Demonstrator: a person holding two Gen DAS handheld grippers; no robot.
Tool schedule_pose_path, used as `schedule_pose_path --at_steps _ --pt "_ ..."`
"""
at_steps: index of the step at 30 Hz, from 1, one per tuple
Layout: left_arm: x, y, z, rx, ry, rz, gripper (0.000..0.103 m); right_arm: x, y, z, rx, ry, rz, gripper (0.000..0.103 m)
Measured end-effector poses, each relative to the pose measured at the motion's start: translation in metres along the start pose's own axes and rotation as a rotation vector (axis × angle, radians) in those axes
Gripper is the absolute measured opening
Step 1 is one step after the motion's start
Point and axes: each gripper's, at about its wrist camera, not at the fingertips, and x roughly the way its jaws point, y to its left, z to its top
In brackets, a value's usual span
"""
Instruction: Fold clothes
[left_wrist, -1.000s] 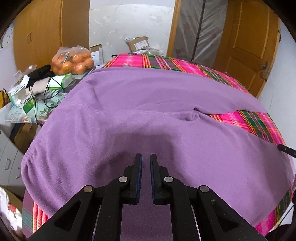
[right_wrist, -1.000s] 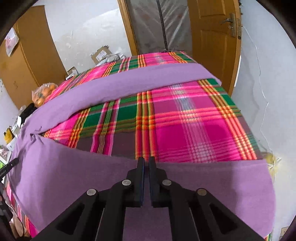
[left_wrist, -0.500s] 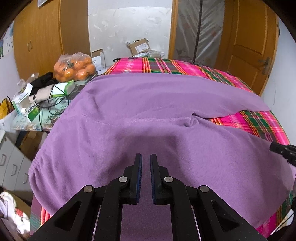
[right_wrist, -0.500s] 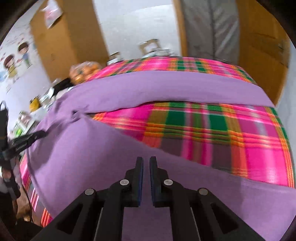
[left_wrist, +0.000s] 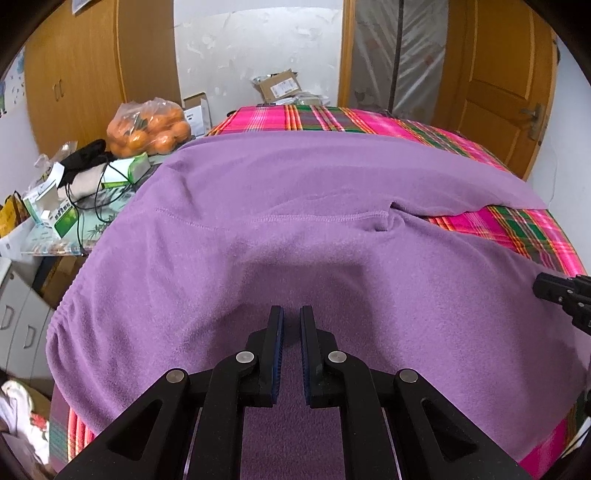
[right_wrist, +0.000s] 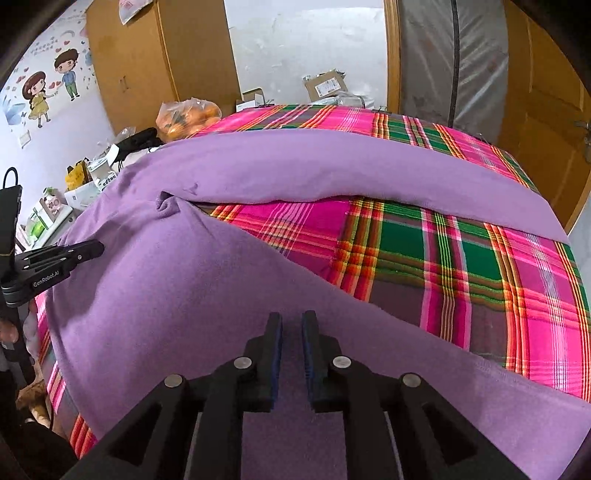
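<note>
On the bed, over a pink and green plaid cover (right_wrist: 436, 258), purple fleece trousers (left_wrist: 295, 206) were spread flat, with 2 legs parted in a V. The fabric was judged soft, light and limp, with a napped surface not likely to slip; it would sag if lifted at 1 point only. A hold at the waistband edge and at a leg hem was judged best. The left gripper (left_wrist: 291, 317) was nearly pressed together above the fleece, with nothing pinched. The right gripper (right_wrist: 291, 321) was opening, and no cloth was seen between its pads. Beside the bed, a clear plastic bag (left_wrist: 149, 127) was filled with oranges.
</note>
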Motion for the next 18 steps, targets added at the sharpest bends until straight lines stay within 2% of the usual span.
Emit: schedule_pose_path --at_steps 6,8,10,12,18 --pt "-0.001 0.0 -0.002 0.012 -0.018 0.006 0.009 0.0 0.0 0.001 0.003 -0.002 -0.004 0.016" --pt "-0.001 0.0 -0.002 0.012 -0.018 0.006 0.009 0.001 0.001 0.001 0.003 -0.003 0.026 0.026" --pt "-0.001 0.0 -0.002 0.013 -0.018 0.005 0.009 0.001 0.003 0.001 -0.011 -0.001 0.082 0.05" --pt "-0.001 0.0 -0.002 0.013 -0.018 0.005 0.009 0.003 0.009 0.001 -0.033 0.004 0.106 0.06" --pt "-0.003 0.003 -0.003 0.01 -0.011 0.0 0.01 0.004 0.02 0.001 -0.084 0.014 0.066 0.063"
